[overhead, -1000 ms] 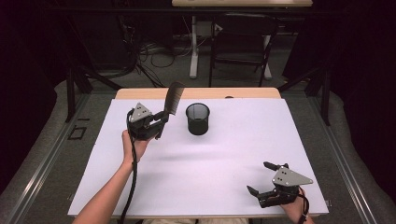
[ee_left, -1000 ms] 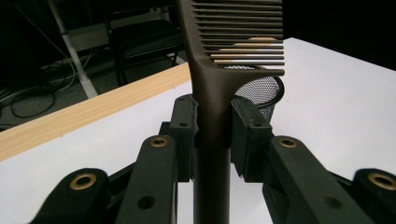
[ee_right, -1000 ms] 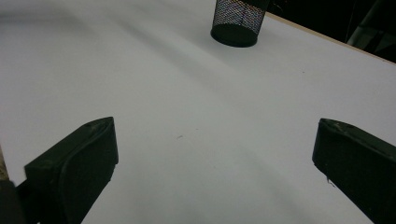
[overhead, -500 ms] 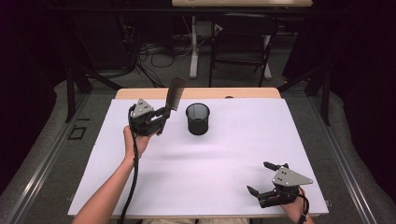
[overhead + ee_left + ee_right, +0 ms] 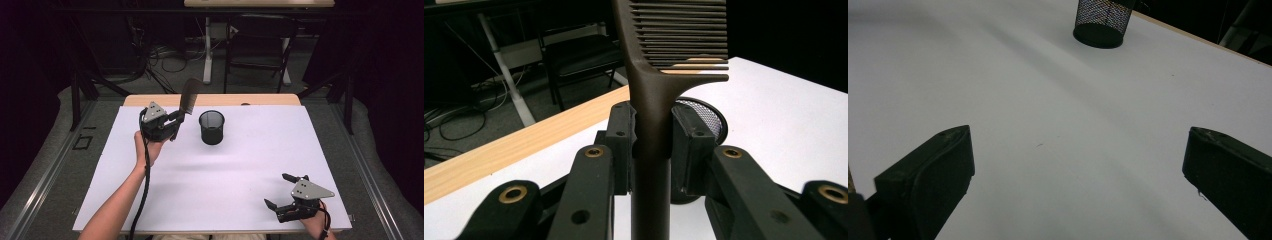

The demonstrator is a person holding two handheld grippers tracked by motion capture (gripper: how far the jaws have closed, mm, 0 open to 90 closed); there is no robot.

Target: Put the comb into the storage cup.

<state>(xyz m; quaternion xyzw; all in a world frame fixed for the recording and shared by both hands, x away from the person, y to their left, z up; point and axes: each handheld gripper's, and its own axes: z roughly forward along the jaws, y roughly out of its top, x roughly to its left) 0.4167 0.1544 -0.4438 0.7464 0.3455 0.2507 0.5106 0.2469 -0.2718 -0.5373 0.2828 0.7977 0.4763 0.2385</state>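
Little has moved since earlier frames: left claw stays clamped on the comb handle, teeth upright, at 9 o'clock of the mesh cup. Right claw rests apart, empty, on the counter at 5 o'clock.

I see a white table with a wooden far edge, cables and a chair beyond.
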